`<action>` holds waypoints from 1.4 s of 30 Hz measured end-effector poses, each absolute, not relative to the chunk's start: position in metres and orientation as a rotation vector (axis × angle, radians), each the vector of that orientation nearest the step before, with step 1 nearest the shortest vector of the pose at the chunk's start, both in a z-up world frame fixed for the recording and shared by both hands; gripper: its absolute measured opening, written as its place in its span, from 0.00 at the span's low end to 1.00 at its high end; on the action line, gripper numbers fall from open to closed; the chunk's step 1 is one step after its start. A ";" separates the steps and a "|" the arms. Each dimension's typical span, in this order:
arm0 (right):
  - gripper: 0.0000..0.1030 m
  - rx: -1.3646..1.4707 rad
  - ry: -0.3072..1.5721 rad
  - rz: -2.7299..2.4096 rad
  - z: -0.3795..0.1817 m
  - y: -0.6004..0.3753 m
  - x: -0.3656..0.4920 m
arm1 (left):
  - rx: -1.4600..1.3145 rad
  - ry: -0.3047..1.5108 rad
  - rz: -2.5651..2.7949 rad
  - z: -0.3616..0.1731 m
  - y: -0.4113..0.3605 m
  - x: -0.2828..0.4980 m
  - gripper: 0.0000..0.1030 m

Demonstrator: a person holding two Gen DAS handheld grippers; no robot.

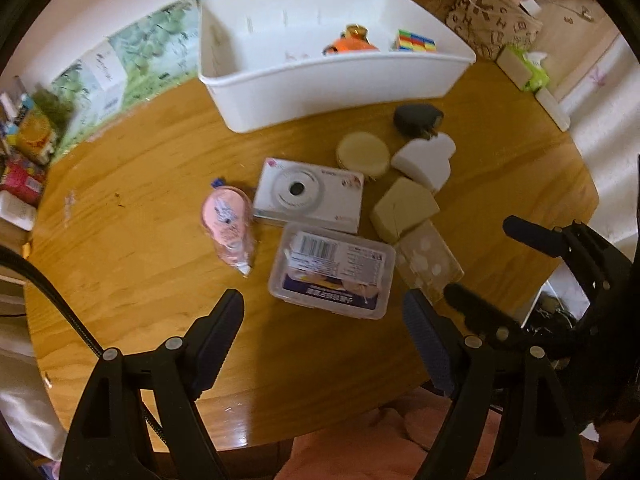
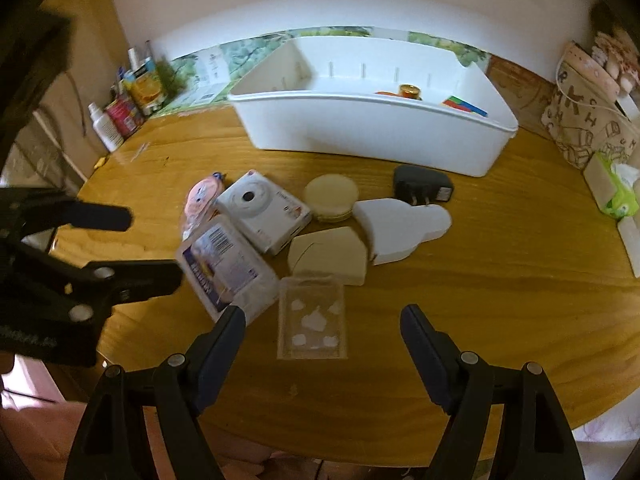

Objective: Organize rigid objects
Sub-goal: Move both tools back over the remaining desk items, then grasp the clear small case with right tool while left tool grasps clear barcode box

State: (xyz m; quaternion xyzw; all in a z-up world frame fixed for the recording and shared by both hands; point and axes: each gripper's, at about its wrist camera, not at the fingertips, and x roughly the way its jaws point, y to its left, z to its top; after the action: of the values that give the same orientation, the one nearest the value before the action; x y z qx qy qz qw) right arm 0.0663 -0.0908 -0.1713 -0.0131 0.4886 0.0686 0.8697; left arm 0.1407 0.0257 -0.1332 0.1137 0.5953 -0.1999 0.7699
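Observation:
A white bin [image 1: 332,80] [image 2: 372,136] stands at the back of the round wooden table and holds an orange item [image 1: 352,42] and a colourful cube [image 1: 415,40]. In front of it lie a white camera [image 1: 310,196] [image 2: 264,210], a pink tape dispenser [image 1: 228,222], a labelled clear box [image 1: 332,270] [image 2: 226,270], a small clear case [image 2: 312,322], a beige round case [image 1: 363,154], a beige wedge box [image 1: 404,208], a white box [image 1: 426,160] and a black charger [image 1: 418,118]. My left gripper [image 1: 324,340] is open above the labelled box. My right gripper [image 2: 322,344] is open around the clear case.
Bottles and packets [image 2: 128,108] crowd the back left of the table [image 2: 480,280]. A printed bag [image 2: 580,120] and a tissue pack [image 2: 616,192] stand at the right. A leafy printed sheet [image 1: 132,60] lies behind the bin.

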 end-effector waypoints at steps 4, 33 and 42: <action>0.78 -0.065 1.017 0.166 -0.180 -0.082 0.065 | 0.264 1.323 -0.462 -0.146 0.021 0.143 0.82; 0.69 -0.134 1.136 0.131 -0.232 -0.078 0.069 | 0.432 1.447 -0.488 -0.187 -0.037 0.165 0.91; 0.57 -0.137 1.124 0.160 -0.231 -0.074 0.068 | 0.411 1.456 -0.477 -0.193 -0.044 0.169 0.94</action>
State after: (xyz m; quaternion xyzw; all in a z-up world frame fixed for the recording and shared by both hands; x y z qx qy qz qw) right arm 0.0680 -0.0736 -0.2313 -0.0650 0.5317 0.0755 0.8411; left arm 0.1694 -0.0441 -0.1926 0.1847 0.6539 -0.2144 0.7017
